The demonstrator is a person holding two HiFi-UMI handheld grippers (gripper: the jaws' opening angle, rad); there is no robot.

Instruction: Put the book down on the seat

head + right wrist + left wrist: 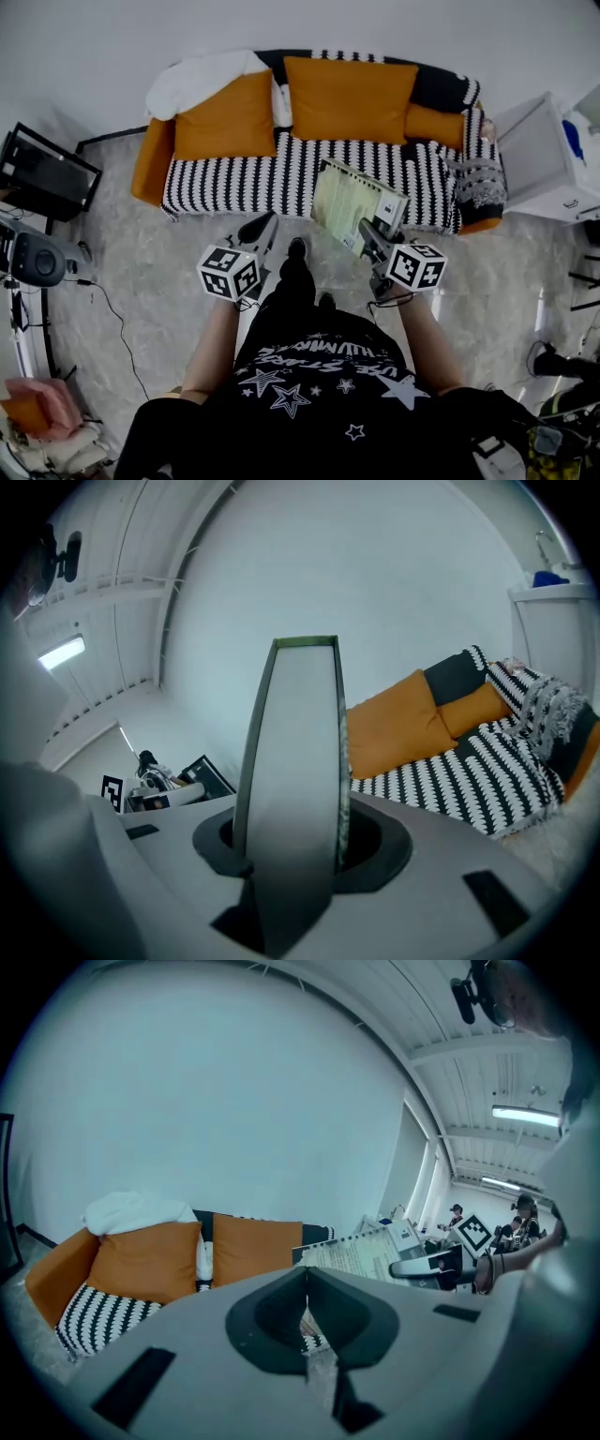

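I hold a pale green book (352, 204) upright and tilted in my right gripper (368, 234), which is shut on its lower edge, just in front of the sofa. In the right gripper view the book (292, 780) stands edge-on between the jaws and hides the middle of the view. The black-and-white striped seat (272, 178) lies beyond it, with the book above its front right part. My left gripper (262, 227) is shut and holds nothing, to the left of the book near the seat's front edge. From the left gripper view the book (361, 1254) shows to the right.
Two large orange cushions (349, 98) and a small one lean on the sofa's back, with a white blanket (192, 80) at the left. A grey throw (480, 183) drapes the right arm. A white cabinet (548, 159) stands at right, dark equipment (42, 173) at left.
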